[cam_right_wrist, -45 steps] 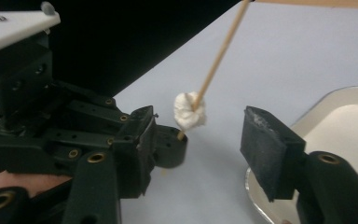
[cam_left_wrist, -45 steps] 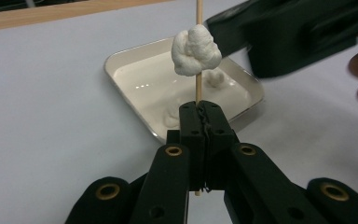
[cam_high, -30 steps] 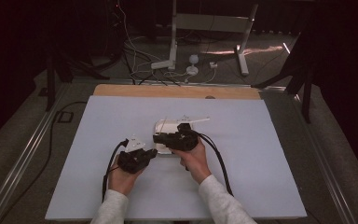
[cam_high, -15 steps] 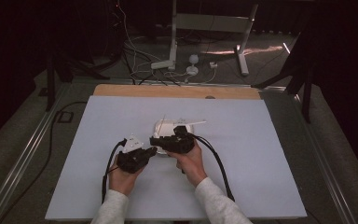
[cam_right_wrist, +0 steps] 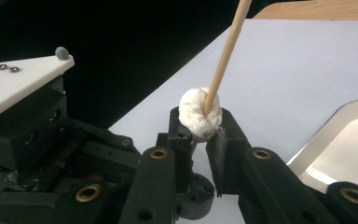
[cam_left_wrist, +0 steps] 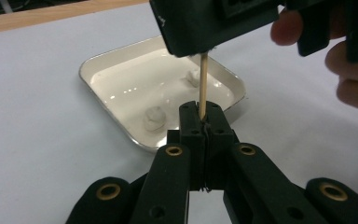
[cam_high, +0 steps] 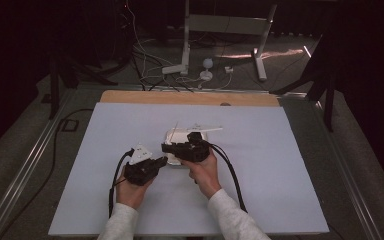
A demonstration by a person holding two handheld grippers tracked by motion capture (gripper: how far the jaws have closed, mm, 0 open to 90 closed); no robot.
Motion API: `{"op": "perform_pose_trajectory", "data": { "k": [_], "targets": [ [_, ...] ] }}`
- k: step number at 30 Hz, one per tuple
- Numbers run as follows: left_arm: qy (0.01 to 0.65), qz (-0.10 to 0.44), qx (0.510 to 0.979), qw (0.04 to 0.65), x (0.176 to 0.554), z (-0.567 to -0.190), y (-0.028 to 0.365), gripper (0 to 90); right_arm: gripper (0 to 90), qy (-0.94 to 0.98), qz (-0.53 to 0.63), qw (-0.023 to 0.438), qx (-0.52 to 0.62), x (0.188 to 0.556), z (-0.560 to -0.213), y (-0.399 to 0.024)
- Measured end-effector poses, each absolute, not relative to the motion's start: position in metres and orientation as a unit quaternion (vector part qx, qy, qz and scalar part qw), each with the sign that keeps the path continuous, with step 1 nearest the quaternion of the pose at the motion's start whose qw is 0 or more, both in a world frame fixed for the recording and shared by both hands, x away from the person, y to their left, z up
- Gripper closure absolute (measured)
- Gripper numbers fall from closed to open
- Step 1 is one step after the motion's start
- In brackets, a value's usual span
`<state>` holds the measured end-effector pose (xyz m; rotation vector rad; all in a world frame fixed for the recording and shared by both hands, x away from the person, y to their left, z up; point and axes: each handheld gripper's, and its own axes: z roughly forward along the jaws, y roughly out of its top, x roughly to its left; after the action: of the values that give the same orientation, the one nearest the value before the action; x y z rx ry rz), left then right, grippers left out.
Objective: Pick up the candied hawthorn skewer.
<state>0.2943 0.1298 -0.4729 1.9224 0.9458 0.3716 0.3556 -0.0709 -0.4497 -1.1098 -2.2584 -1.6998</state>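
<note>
Skewer [cam_left_wrist: 203, 79] pinched by left claw [cam_left_wrist: 201, 122]; right claw [cam_right_wrist: 200, 125] squeezes dough ball [cam_right_wrist: 199, 115]; no writing legible.

In the left gripper view, the upper end of the wooden skewer [cam_left_wrist: 203, 79] is covered by the body of the right gripper [cam_left_wrist: 214, 25], and its lower end is lost between the closed black jaws. The person's right hand [cam_left_wrist: 349, 60] is cut off by the right edge there. In the right gripper view, the skewer's top is cut off by the upper edge, and the white tray [cam_right_wrist: 340, 154] is cropped at the right edge. The underside of the white lump [cam_right_wrist: 199, 114] is masked by the jaws. In the high view, the contents of the tray [cam_high: 172, 135] are too small to be told, and its near side is hidden behind the grippers.
</note>
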Motion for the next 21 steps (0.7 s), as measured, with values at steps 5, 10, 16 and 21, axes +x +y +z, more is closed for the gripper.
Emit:
{"op": "perform_pose_trajectory", "data": {
  "k": [5,10,16,21],
  "targets": [
    [0.392,0.141,0.794,0.442,0.293,-0.484,0.131,90.0,81.4,-0.703,-0.587,0.04,-0.399,0.36,-0.442,-0.084],
    [0.363,0.151,0.805,0.445,0.292,-0.479,0.119,90.0,81.0,-0.708,-0.583,0.034,-0.397,0.372,-0.422,-0.112],
    [0.366,0.177,0.807,0.428,0.292,-0.477,0.122,90.0,80.7,-0.706,-0.587,0.033,-0.396,0.376,-0.419,-0.114],
    [0.412,0.158,0.811,0.384,0.295,-0.496,0.139,90.0,82.2,-0.64,-0.638,0.007,-0.428,0.384,-0.394,-0.146]
  ]
}}
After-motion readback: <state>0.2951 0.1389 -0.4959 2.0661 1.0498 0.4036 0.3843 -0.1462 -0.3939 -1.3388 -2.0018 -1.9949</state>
